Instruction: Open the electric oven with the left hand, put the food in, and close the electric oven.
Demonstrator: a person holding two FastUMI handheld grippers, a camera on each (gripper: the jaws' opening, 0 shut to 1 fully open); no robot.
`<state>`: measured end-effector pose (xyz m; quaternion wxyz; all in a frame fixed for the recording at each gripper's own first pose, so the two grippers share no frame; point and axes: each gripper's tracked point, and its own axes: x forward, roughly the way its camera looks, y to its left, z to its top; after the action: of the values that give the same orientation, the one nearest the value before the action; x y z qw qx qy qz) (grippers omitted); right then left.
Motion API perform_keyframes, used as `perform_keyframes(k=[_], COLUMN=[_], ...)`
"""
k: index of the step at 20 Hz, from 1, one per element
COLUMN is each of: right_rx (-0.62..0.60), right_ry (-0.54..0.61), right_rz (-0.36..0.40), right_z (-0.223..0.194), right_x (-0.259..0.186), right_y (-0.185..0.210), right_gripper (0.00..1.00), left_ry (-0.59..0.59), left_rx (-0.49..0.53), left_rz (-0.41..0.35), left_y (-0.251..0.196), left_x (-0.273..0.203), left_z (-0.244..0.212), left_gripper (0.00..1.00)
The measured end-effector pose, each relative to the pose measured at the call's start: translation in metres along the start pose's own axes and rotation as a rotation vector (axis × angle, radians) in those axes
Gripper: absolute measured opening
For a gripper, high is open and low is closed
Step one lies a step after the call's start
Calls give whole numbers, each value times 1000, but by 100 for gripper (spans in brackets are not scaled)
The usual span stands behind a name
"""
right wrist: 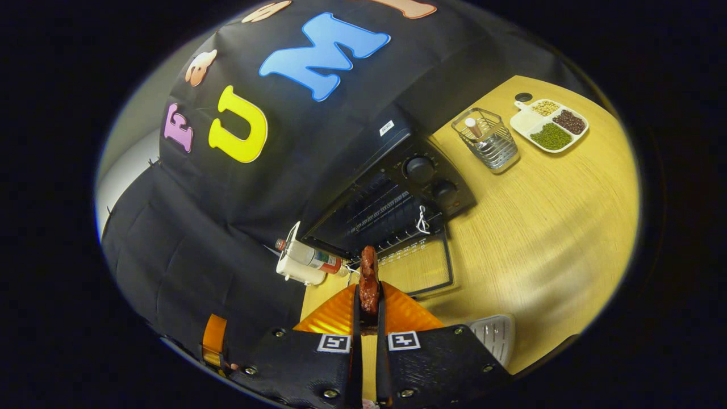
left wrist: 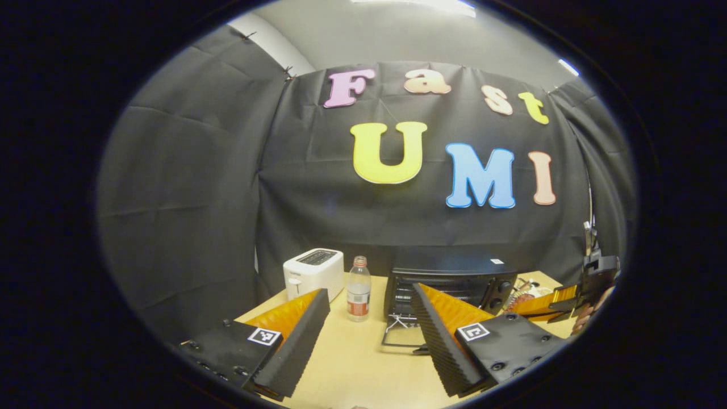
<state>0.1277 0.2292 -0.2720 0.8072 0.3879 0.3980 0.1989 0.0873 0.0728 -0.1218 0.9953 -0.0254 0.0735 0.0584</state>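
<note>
Right gripper [right wrist: 368, 295] clamped on the food [right wrist: 368, 279], a lumpy reddish-brown piece, perhaps meat; we hold it before the electric oven [right wrist: 397, 196]. Oven black, boxy, glass door dropped flat on the pale wood table [right wrist: 545, 227]. Left gripper [left wrist: 369, 318] spread wide, holding nothing.

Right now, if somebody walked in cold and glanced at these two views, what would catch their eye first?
Probably the reddish-brown piece of food pinched between the right gripper fingers, held up in front of the black electric oven, whose door lies open on the wooden table. In the left gripper view, the left gripper fingers stand wide apart, framing a water bottle between a white toaster and the oven.
</note>
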Motion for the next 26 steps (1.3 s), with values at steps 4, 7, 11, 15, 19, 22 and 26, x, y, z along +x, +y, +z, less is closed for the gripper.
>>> perform_keyframes(k=[4, 7, 11, 15, 19, 22, 26], right_rx=[17, 11, 47, 72, 76, 90, 57], right_ry=[-28, -49, -63, -89, -116, -144, -196], right_rz=[17, 22, 17, 9, 4, 10, -17], right_z=[8, 10, 14, 24, 37, 45, 55], right_x=[31, 51, 86, 119, 143, 157, 169], right_y=[12, 17, 20, 20, 21, 19, 13], right_gripper=[10, 10, 10, 10, 10, 10, 10], left_ry=[9, 13, 16, 29, 44, 60, 84], left_rx=[10, 9, 23, 25, 24, 27, 33], left_rz=[13, 15, 20, 30, 42, 54, 73], left_y=[16, 26, 38, 51, 62, 69, 81], left_x=[19, 30, 48, 65, 71, 75, 78], left_z=[0, 2, 0, -5, -9, -14, -22], left_gripper=[97, 97, 100, 100, 100, 97, 97])
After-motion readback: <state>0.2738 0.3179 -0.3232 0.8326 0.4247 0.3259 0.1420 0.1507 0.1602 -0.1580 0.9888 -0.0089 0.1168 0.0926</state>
